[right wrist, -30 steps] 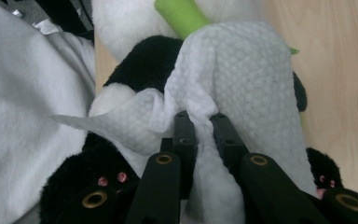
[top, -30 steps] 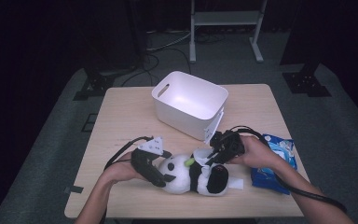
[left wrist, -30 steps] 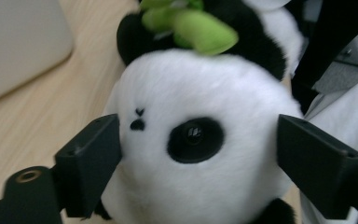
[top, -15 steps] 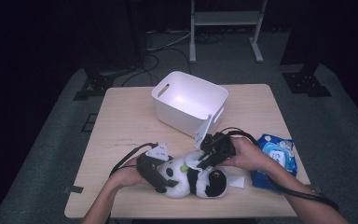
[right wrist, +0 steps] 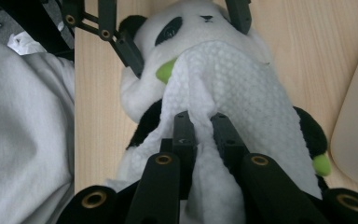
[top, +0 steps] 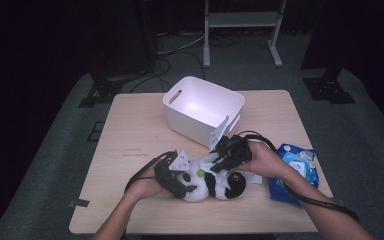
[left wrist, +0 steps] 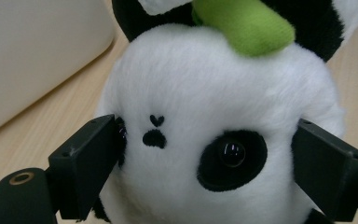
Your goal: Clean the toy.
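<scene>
The left gripper (left wrist: 205,154) has its two black jaws set wide, one on each side of the toy panda's (left wrist: 214,130) head. The jaws have just been closing a little, and both pads look pressed into the fur, so it grips the head. From above, the left gripper (top: 177,180) sits at the panda's (top: 207,182) head end, near the front edge of the table (top: 135,135). The right gripper (right wrist: 203,123) is squeezed tight on a white bumpy cloth (right wrist: 233,84) that lies over the panda's (right wrist: 186,32) belly. From above, the right gripper (top: 225,160) is on top of the panda's middle. The cloth hides most of the panda's body, and the left pad covers one eye. The panda is soft and fluffy, white with black ears, black eye patches, a tiny black nose and a green bit near its neck. Behind it stands a white tub (top: 202,110), and a blue packet (top: 295,172) lies to the right.
</scene>
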Action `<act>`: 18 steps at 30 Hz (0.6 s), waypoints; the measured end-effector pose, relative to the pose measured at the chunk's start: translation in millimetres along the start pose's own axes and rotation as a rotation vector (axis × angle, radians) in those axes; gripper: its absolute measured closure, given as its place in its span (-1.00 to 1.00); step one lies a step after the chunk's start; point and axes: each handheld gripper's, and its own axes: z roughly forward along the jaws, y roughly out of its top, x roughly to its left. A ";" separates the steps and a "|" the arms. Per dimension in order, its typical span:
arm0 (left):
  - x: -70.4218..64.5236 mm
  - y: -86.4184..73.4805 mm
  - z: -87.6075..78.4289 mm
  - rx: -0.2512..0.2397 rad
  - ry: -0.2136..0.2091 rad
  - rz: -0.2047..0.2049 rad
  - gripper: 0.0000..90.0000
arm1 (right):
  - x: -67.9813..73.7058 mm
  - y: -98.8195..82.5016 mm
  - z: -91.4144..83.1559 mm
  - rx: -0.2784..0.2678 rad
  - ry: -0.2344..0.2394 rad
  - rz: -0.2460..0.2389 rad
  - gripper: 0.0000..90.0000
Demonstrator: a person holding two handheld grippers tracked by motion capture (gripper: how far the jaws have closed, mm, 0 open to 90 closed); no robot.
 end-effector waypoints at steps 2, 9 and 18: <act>0.1 0.5 -0.3 0.000 0.000 0.002 -0.73 | 0.1 -1.4 0.0 -0.002 0.000 0.000 0.80; -1.0 -2.2 -6.1 -0.038 -0.061 -0.015 -0.77 | -1.5 -32.7 -8.7 -0.016 0.016 0.051 0.80; -0.1 -4.8 -9.4 -0.065 -0.110 -0.036 -0.81 | -3.9 -46.9 -13.6 0.020 0.015 0.058 0.80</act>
